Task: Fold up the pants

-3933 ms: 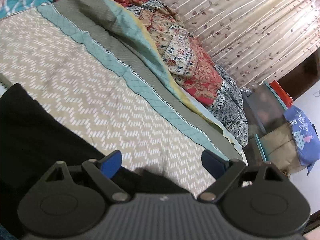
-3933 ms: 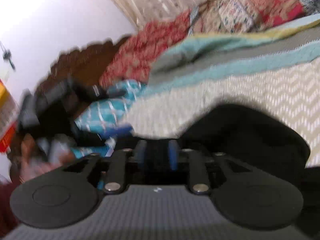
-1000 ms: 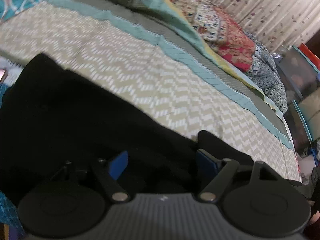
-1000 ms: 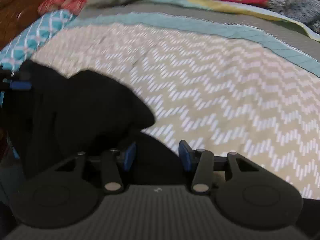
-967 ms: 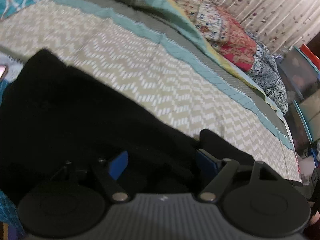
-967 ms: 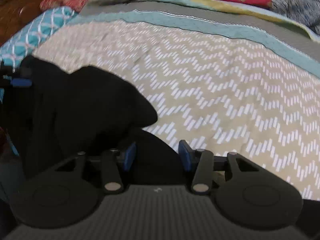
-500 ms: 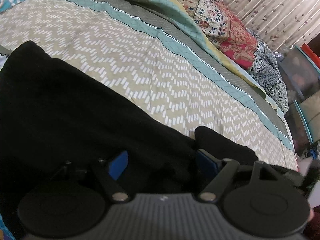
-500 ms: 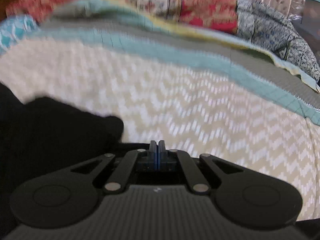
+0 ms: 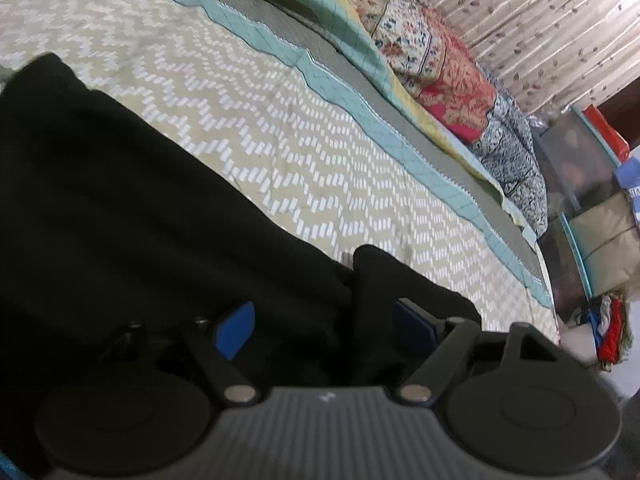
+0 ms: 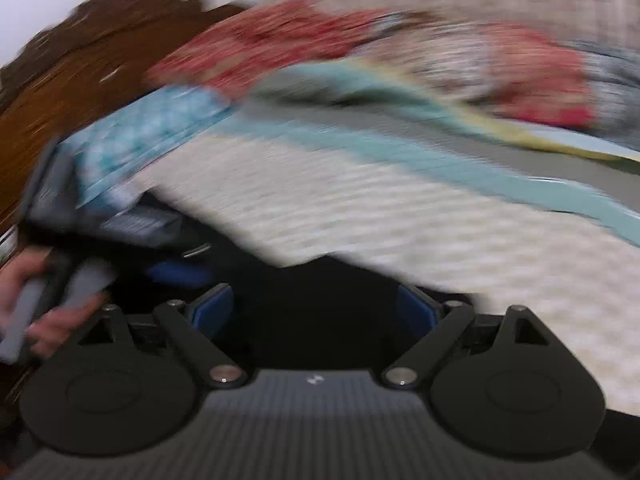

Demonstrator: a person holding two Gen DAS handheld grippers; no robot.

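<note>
Black pants [image 9: 120, 200] lie spread over the beige chevron bed cover [image 9: 320, 152], filling the lower left of the left wrist view. My left gripper [image 9: 323, 326] hovers low over them with its jaws wide; a rumpled fold of black cloth sits between the blue pads without being pinched. The right wrist view is blurred by motion. My right gripper [image 10: 314, 307] is over the pants [image 10: 320, 320] and its jaws are opening, with dark cloth below them but nothing gripped. At the left of that view a person's hand [image 10: 24, 292] holds the left gripper's handle.
Folded patterned quilts [image 9: 440, 60] run along the far side of the bed, with a leaf-print curtain [image 9: 540, 20] behind. A teal pillow [image 10: 152, 132] and a wooden headboard [image 10: 80, 60] are at the head end. Storage boxes [image 9: 580, 168] stand past the foot.
My right gripper went from half open to fully shut, then sprang wide open while swinging left towards the headboard. The left gripper stayed over the pants with its jaws as wide as before.
</note>
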